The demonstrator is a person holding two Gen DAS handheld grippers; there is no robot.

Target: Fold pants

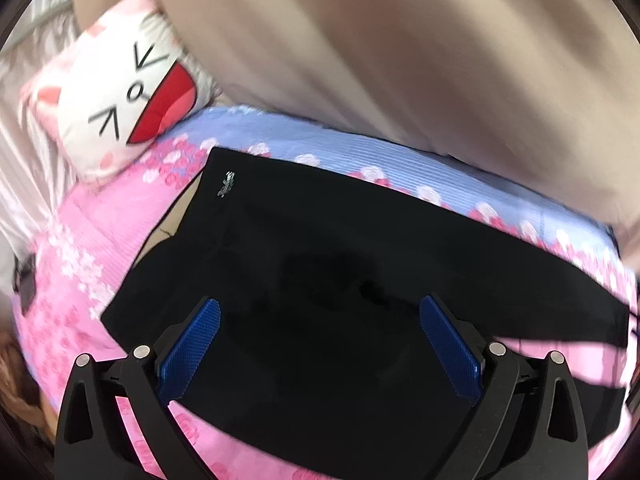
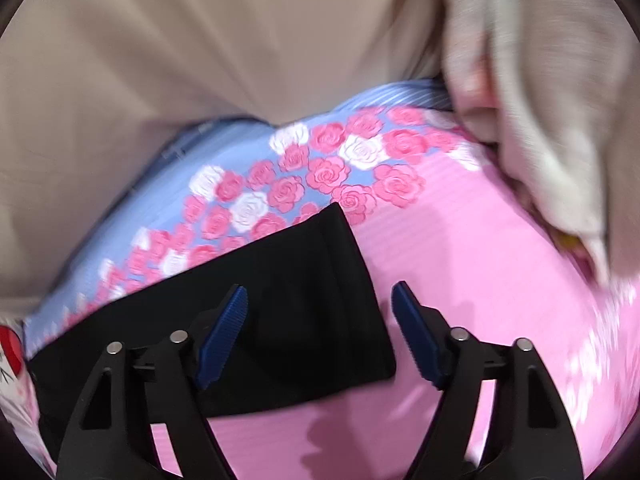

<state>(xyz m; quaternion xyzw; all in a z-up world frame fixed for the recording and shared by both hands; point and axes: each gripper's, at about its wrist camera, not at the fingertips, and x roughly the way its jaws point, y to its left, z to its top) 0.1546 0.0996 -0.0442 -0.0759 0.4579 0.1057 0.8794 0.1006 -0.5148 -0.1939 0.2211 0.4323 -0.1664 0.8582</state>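
Lying flat across the bed's pink and blue rose-print bedspread [image 1: 92,248], the black pants [image 1: 328,248] run as a long band from the left part of the bed towards its right, close beside the blue strip along the far edge. At the far left corner a cat-face pillow [image 1: 124,92] rests on the spread, apart from the pants; a beige curtain [image 1: 400,60] hangs behind the far edge.

Your left gripper [image 1: 320,312] hovers over the wide middle of the pants — jaws spread, blue pads clear of the cloth, nothing clasped between them. A small pale logo [image 1: 226,184] marks the upper left corner of the folded fabric.

Further right, your right gripper [image 2: 320,300] sits above the narrow end of the pants [image 2: 304,288], where the cuff edge stops short of the plain pink field. Its jaws stand apart and hold nothing — the left pad lies over the black cloth, the right pad over bare pink. A blurred pale cloth [image 2: 560,120] lies at the bed's far right corner, well apart from the pants.
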